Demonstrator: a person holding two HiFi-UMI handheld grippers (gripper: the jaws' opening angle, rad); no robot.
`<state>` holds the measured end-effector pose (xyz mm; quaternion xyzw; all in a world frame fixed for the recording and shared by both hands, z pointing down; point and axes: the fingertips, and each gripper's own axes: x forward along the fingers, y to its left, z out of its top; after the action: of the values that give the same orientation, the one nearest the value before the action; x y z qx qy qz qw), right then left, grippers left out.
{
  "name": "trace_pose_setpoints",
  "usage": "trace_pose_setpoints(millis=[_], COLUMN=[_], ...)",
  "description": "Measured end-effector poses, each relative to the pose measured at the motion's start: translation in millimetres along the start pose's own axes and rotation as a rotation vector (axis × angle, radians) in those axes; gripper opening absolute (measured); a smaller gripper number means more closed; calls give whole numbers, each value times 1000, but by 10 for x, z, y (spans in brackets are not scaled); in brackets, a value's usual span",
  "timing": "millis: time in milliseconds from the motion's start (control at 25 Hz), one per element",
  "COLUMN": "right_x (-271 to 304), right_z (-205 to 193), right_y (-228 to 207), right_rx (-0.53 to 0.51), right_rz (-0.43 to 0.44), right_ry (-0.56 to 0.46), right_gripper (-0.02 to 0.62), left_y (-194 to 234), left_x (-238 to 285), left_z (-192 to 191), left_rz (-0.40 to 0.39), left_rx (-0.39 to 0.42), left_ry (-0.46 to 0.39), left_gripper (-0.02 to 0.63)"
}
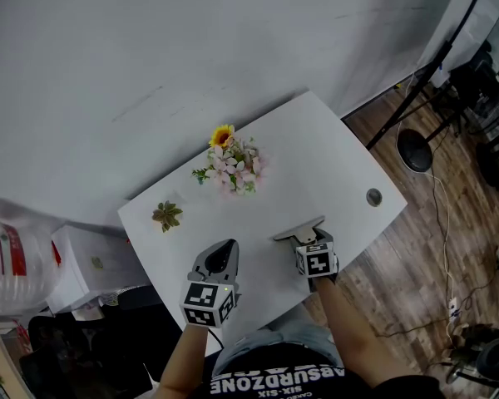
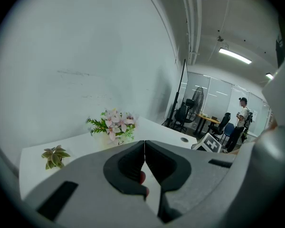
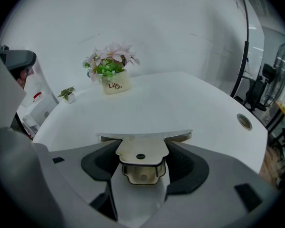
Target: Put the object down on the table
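Note:
A flat metal scraper with a wide blade and a short handle sits between the jaws of my right gripper, which is shut on its handle. In the head view the scraper pokes out ahead of the right gripper over the front part of the white table; I cannot tell whether the blade touches the top. My left gripper hovers over the table's front edge to the left, shut with nothing in it.
A pot of pink flowers stands at the back of the table and a small green plant at its left. A round cable hole lies near the right edge. A stand's base is on the floor to the right, and white boxes to the left.

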<state>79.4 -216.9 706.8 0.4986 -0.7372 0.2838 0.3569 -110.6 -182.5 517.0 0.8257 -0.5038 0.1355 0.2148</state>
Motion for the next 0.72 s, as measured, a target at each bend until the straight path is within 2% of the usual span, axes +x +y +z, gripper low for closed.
trace_pose_setpoints(millis=[720], right_x=[35], right_z=[-73], right_y=[32], right_rx=[-36], right_rz=[2], right_ry=[30], right_gripper=[288], left_y=[-62], left_x=[42], left_z=[-8], left_rz=[-14], left_rx=[4], left_ry=[12], left_gripper=[8])
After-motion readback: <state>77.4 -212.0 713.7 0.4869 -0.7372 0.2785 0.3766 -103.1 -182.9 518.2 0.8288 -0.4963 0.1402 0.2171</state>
